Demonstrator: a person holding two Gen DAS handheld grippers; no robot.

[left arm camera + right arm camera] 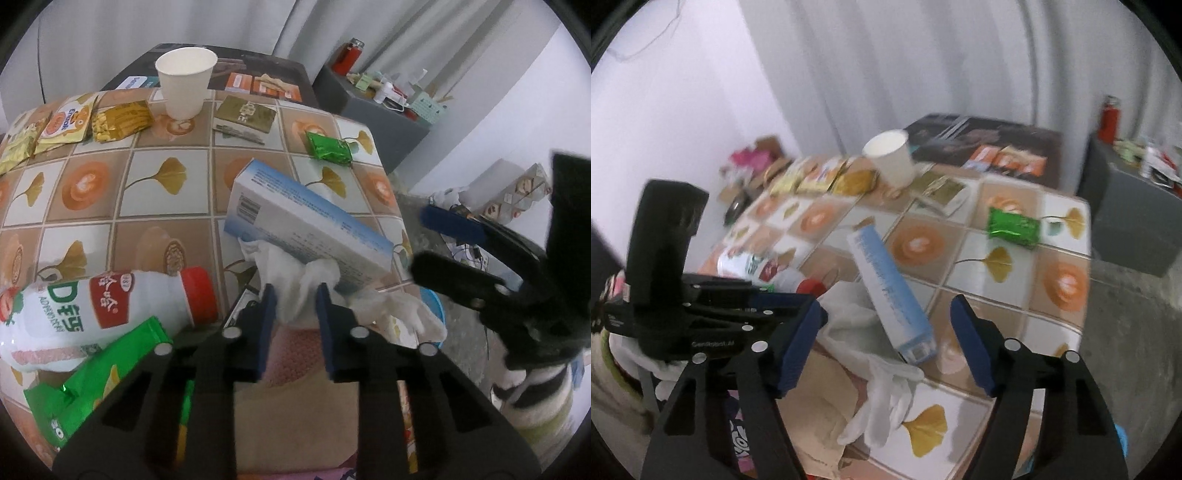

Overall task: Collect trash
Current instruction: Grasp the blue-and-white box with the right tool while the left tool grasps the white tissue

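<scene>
At the table's near edge, the left gripper pinches a crumpled white tissue lying under a long blue-and-white box. Off to the side, the right gripper hangs apart, empty.

The whole right-wrist view was smeared with motion blur, so the print on the blue-and-white box couldn't be read and the snack packets by the paper cup were just yellow smudges. In the left-wrist view, the drink bottle ran off the left edge, its base unseen. The green wrapper slipped under the gripper frame, and the crumpled white tissue was half buried beneath the box.
</scene>
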